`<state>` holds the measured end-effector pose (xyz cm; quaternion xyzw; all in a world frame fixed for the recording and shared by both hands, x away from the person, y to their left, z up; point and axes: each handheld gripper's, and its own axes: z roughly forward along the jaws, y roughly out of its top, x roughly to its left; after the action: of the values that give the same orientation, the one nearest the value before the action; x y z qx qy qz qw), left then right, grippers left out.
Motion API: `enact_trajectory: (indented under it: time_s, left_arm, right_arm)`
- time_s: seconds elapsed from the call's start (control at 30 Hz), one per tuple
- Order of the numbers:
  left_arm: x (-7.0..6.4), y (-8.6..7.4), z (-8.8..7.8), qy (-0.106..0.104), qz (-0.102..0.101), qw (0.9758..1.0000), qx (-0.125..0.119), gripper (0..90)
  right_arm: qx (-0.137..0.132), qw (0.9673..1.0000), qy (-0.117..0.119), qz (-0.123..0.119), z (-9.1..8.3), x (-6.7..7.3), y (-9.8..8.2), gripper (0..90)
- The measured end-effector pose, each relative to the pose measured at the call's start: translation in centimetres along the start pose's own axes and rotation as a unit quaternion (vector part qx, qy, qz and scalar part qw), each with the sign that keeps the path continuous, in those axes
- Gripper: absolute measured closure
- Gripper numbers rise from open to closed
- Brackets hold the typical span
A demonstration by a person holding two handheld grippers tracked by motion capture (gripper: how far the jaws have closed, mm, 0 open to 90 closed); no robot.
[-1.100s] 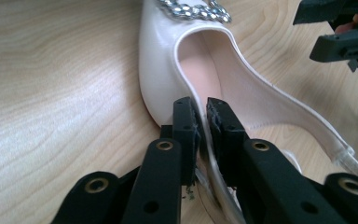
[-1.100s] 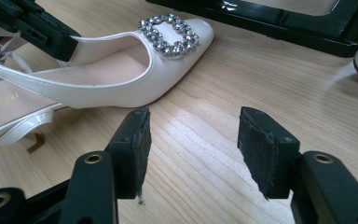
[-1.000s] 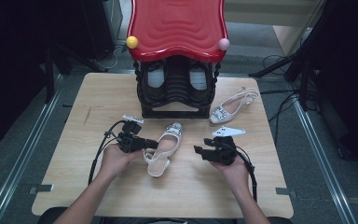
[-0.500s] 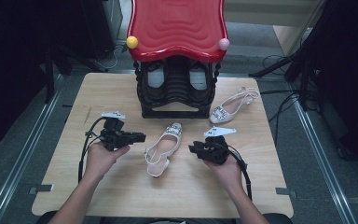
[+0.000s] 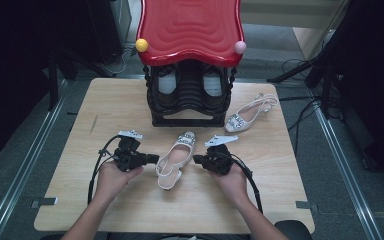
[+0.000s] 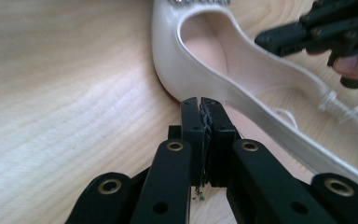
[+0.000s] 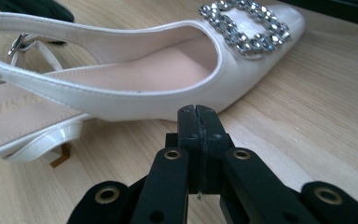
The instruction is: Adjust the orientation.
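Both grippers had just snapped closed with nothing between the jaws! The left gripper point(image 5: 152, 159) sat pressed together just beside the white shoe point(image 5: 176, 159), its tip at the shoe's side in the left gripper view. The right gripper point(image 5: 197, 160) flanked the shoe mid-desk point(image 5: 105, 110). The right gripper view caught the rhinestone buckle point(image 7: 244, 25) up close.
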<state>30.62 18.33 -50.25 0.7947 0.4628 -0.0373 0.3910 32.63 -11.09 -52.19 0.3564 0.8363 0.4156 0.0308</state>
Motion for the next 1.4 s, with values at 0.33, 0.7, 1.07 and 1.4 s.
enact_trajectory:
  time_s: [0.33, 0.7, 1.07, 1.4]
  left_arm:
    - [-0.2, -0.6, 0.1, -0.012, -0.011, 0.9999, -0.004, 87.6]
    - [-1.4, -0.9, 0.7, -0.039, -0.004, 0.9992, 0.006, 87.3]
    - [0.2, -0.6, -1.4, 0.006, 0.009, 0.9997, -0.022, 66.2]
    - [2.0, 0.1, -2.3, 0.000, -0.003, 0.9995, -0.031, 55.2]
  right_arm:
    - [0.003, 0.9995, -0.009, -0.031, 1.2, 0.4, 0.1, 90.0]
    - [-0.001, 0.9997, -0.009, -0.023, 1.4, 0.2, 0.3, 90.0]
    - [-0.017, 0.9994, -0.023, -0.018, -0.7, -0.6, 1.0, 90.0]
    - [-0.033, 0.9985, -0.041, 0.012, -2.9, -2.4, 0.8, 89.5]
